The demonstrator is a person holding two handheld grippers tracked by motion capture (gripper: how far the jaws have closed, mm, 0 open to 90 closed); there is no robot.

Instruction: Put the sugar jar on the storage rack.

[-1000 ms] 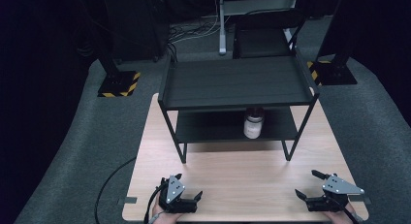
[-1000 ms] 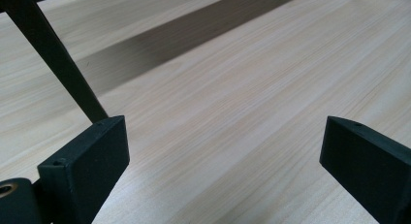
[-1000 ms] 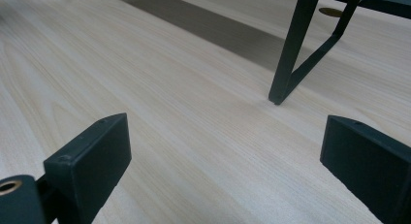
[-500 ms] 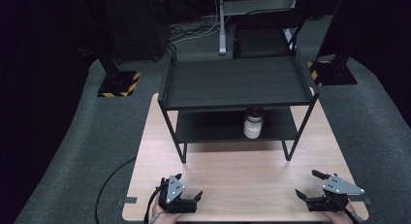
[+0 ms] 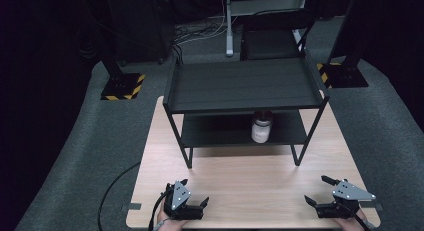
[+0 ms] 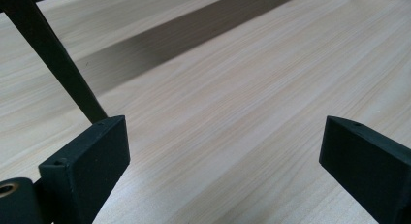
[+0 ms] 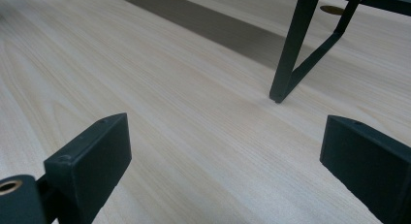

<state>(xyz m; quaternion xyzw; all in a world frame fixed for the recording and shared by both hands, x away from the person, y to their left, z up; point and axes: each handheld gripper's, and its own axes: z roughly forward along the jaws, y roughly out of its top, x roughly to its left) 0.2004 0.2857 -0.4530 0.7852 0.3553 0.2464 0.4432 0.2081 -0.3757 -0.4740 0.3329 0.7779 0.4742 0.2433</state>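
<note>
A black two-tier metal shelf (image 5: pixel 245 86) stands on the far half of the wooden table (image 5: pixel 250 183). On its lower tier, right of centre, sits a white jar with a dark lid (image 5: pixel 261 127). My left gripper (image 5: pixel 194 192) rests near the table's front left edge, jaws wide apart with nothing between them. My right gripper (image 5: pixel 317 189) rests near the front right edge, also open and empty. In the left gripper view a shelf leg (image 6: pixel 58 61) rises just beyond the left jaw. In the right gripper view another shelf leg (image 7: pixel 293 49) stands ahead.
A black cable (image 5: pixel 112 188) trails off the table's left side onto grey carpet. Stand bases with yellow-black striped tape (image 5: pixel 120 86) sit on the floor behind left and right. A black chair (image 5: pixel 272 38) stands behind the shelf.
</note>
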